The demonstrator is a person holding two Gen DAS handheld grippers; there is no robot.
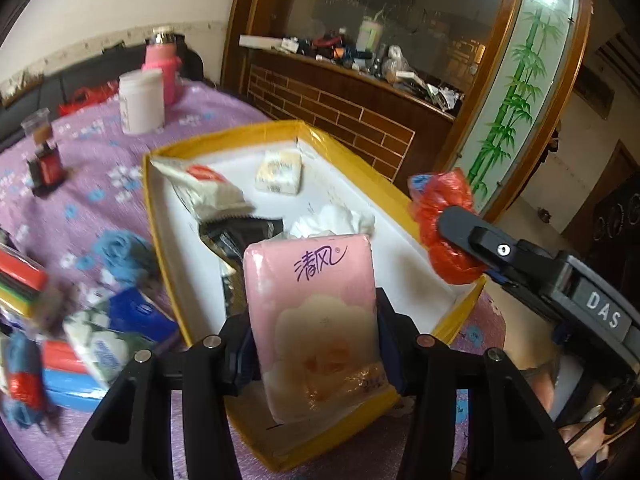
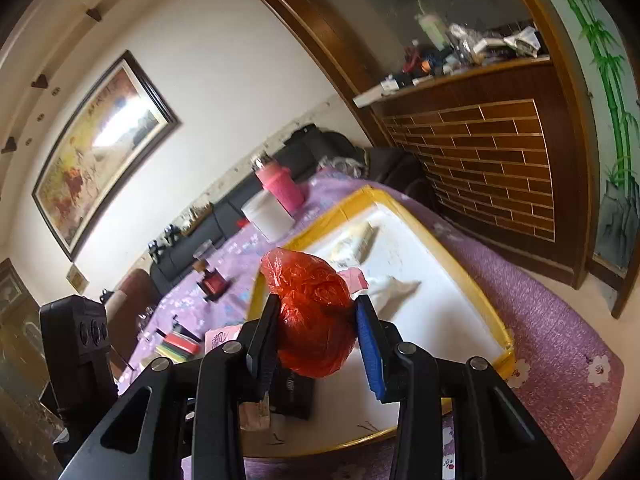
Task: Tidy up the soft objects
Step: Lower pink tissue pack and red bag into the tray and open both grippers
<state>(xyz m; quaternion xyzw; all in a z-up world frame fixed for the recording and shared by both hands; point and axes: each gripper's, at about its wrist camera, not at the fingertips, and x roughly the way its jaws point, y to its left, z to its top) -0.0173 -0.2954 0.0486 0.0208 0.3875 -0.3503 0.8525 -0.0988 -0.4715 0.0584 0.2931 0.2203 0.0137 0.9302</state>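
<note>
My left gripper [image 1: 312, 344] is shut on a pink tissue pack [image 1: 316, 312], held upright over the near end of a yellow-rimmed white box [image 1: 436, 210]. My right gripper [image 2: 316, 332] is shut on a crumpled red plastic bag [image 2: 312, 308], hanging over the box's near side [image 2: 496, 336]; in the left wrist view that red bag [image 1: 444, 216] hovers at the box's right rim. Inside the box lie a white snack packet [image 1: 204, 188], a small cream tissue pack [image 1: 280, 172], crumpled white tissue [image 1: 340, 218] and a black wallet-like item [image 1: 236, 236].
On the purple flowered cloth [image 1: 88, 184] left of the box lie a blue cloth [image 1: 120, 252], a blue-white tissue pack [image 1: 108, 344] and coloured sponges [image 1: 20, 280]. A white jar [image 1: 142, 102], pink bottle [image 1: 162, 64] and small cup [image 1: 38, 130] stand farther back. A wooden cabinet [image 2: 492, 160] rises beyond.
</note>
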